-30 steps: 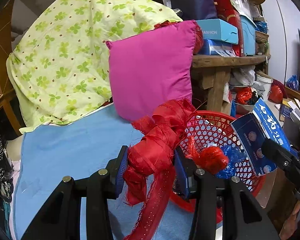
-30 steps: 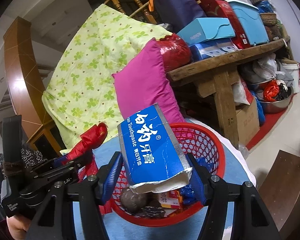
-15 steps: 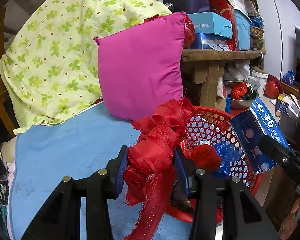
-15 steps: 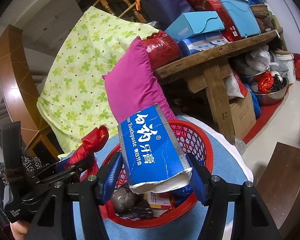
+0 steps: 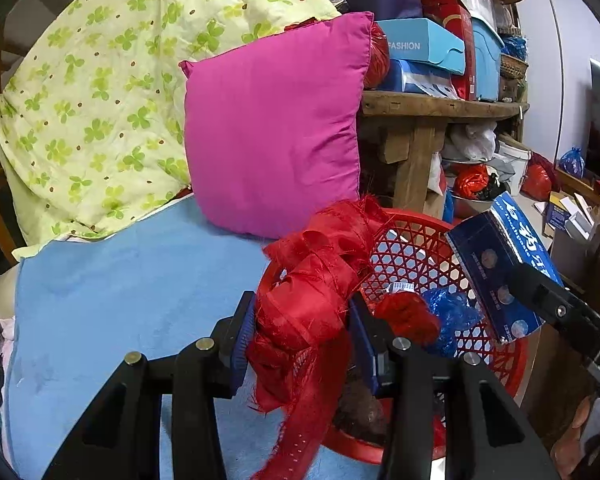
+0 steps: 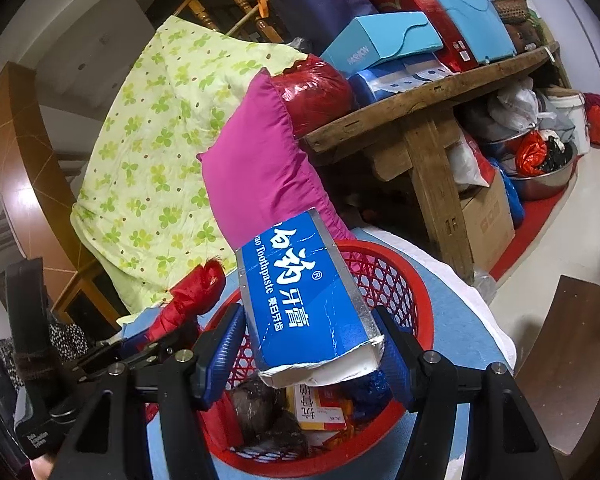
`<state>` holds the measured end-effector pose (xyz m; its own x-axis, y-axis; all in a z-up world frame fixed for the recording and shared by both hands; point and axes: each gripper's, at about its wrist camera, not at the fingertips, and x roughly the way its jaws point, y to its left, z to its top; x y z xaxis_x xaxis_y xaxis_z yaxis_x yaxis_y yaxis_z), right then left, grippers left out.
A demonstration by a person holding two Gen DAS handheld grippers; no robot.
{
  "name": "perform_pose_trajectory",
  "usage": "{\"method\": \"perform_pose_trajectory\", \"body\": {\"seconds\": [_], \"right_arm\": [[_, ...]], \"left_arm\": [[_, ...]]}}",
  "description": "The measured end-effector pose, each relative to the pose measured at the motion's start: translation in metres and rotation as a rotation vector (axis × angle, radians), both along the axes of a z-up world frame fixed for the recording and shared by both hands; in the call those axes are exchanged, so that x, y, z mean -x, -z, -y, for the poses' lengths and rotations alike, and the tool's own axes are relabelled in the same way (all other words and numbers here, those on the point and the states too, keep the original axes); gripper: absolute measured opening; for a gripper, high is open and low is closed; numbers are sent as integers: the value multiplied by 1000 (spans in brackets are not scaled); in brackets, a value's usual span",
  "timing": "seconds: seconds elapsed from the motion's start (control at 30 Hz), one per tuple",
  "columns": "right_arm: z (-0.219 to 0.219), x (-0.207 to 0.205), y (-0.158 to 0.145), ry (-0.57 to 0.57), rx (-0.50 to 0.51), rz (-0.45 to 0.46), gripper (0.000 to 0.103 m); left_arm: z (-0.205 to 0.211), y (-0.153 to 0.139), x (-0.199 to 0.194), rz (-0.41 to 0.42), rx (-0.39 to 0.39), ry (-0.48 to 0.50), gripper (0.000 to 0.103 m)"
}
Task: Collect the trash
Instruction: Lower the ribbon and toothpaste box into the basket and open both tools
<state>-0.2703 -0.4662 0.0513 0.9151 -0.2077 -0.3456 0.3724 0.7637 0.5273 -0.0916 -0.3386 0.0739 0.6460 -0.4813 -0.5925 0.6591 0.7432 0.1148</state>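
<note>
The red ribbon, a frayed, crumpled bundle with a loose tail hanging down, is sitting pinched between the blue pads of the left gripper, which is closing on it with the jaws set about a ribbon's bunch apart. It is hanging at the near rim of the red basket, partly over the edge and partly over the blue cloth on which the basket is standing. Over the basket's far side, the right gripper is clamping a blue toothpaste box, its jaws spread to the width of the box, the torn open end pointing back at the camera. Inside the basket, other scraps are already lying: a blue wrapper, a red lump, a small orange-and-white carton.

Both pieces seem to be in the dropping-off step. The next move is likely calling for each hand to be carrying its load further in over the basket's mouth before letting go, since the ribbon's tail is trailing outside the rim. Behind, a pink pillow is leaning on a green-patterned quilt.
</note>
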Motion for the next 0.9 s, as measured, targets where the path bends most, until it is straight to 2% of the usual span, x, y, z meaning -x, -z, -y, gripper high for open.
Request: {"method": "perform_pose_trajectory", "body": {"seconds": [0.27,0.43,0.5,0.67,0.73,0.8,0.9], "right_arm": [[9,-15,5,3,-36,2,68],[12,-28,11,-7,-55,-5,68],[13,-34,13,-11,-62,-9,69],[17,-41,25,-20,-126,-22,75],[17,-39,27,-13,-126,-29,75],[17,-36,27,-20,-129,-26,75],[15,-31,26,-16,-125,-29,76]], "left_arm": [[5,6,-12,-30,12,6,48],[8,9,-17,-22,28,16,51],[8,10,-19,-26,37,21,61],[6,16,-23,-41,38,36,65],[2,18,-25,-53,36,29,68],[-3,18,-26,-65,47,25,78],[-11,15,-23,-51,47,5,79]]}}
